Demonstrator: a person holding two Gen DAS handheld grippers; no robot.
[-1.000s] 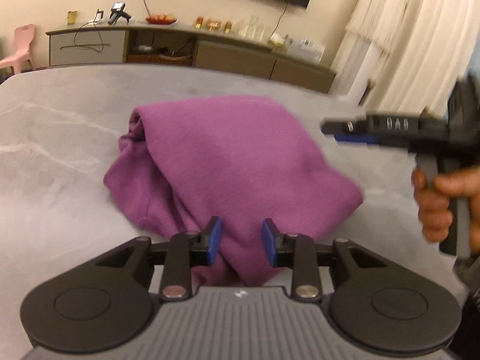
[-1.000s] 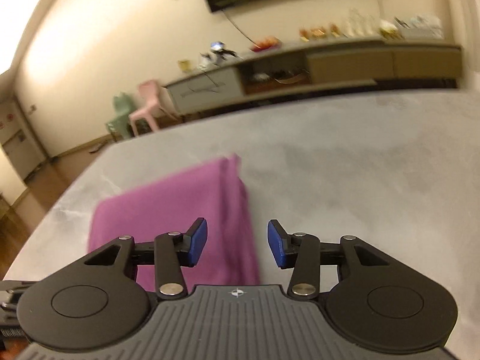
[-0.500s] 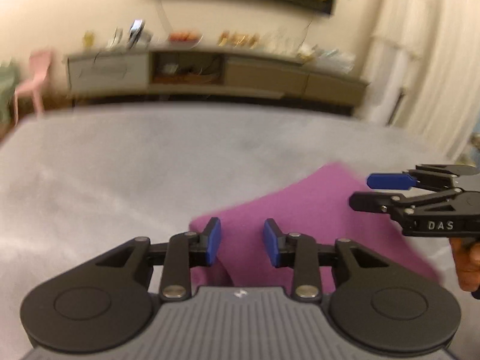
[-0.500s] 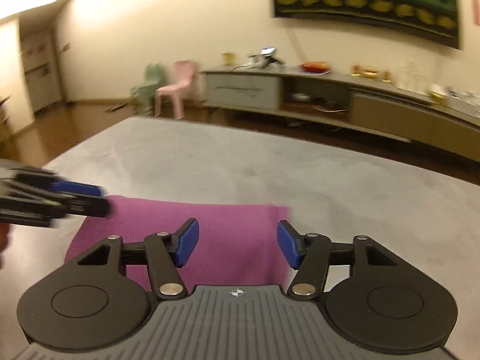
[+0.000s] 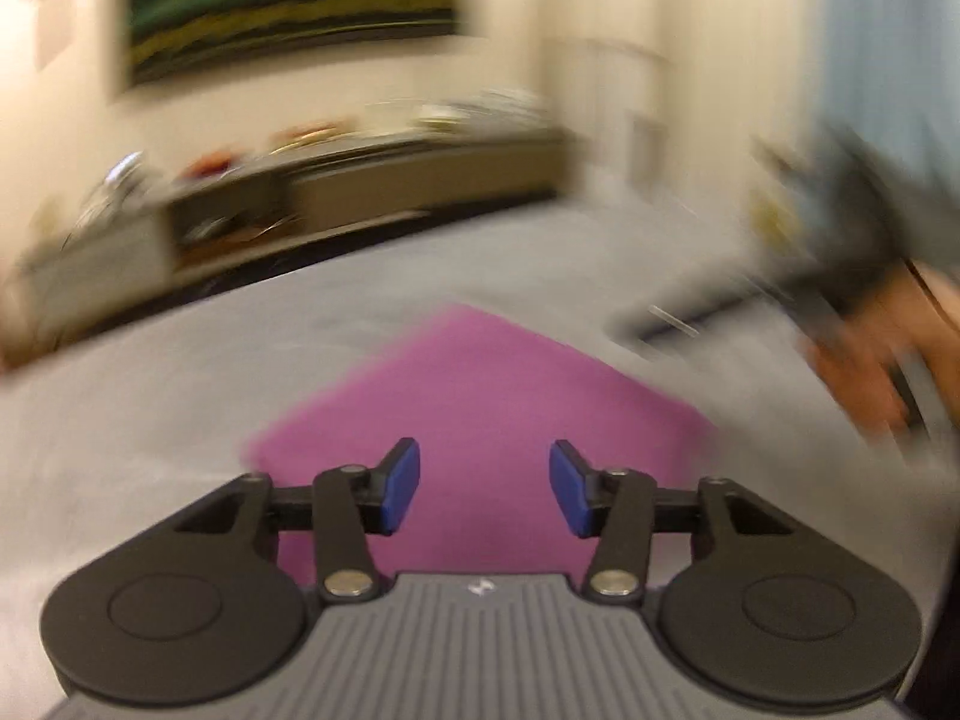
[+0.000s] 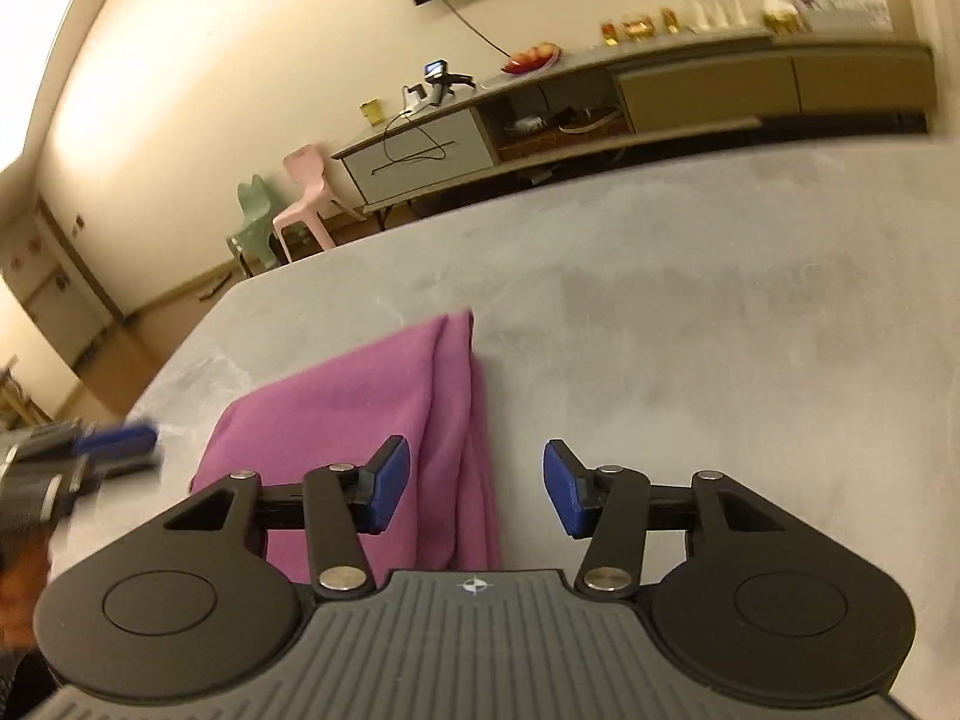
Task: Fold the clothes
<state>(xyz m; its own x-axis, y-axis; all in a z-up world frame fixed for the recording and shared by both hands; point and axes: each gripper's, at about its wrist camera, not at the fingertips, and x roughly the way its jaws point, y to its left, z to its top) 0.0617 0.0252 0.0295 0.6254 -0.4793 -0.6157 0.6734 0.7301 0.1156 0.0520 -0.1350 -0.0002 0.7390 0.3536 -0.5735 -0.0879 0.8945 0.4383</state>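
Observation:
A folded purple garment lies flat on the grey table. My left gripper hovers over its near edge, jaws opening, nothing between the blue pads. The left wrist view is blurred by motion. In the right wrist view the same garment shows its layered folded edge on the right side. My right gripper hangs above that edge with jaws closing slightly and nothing between them. The other gripper shows as a blur at the right of the left wrist view and at the left of the right wrist view.
The grey table stretches far and right of the garment. Beyond it a long low sideboard with bottles and a fruit plate stands against the wall. A pink chair and a green chair stand on the floor at the left.
The left gripper's jaws have widened and it has rolled and swung, blurring its view. The right gripper has swung back from facing across the garment to facing along its folded edge.

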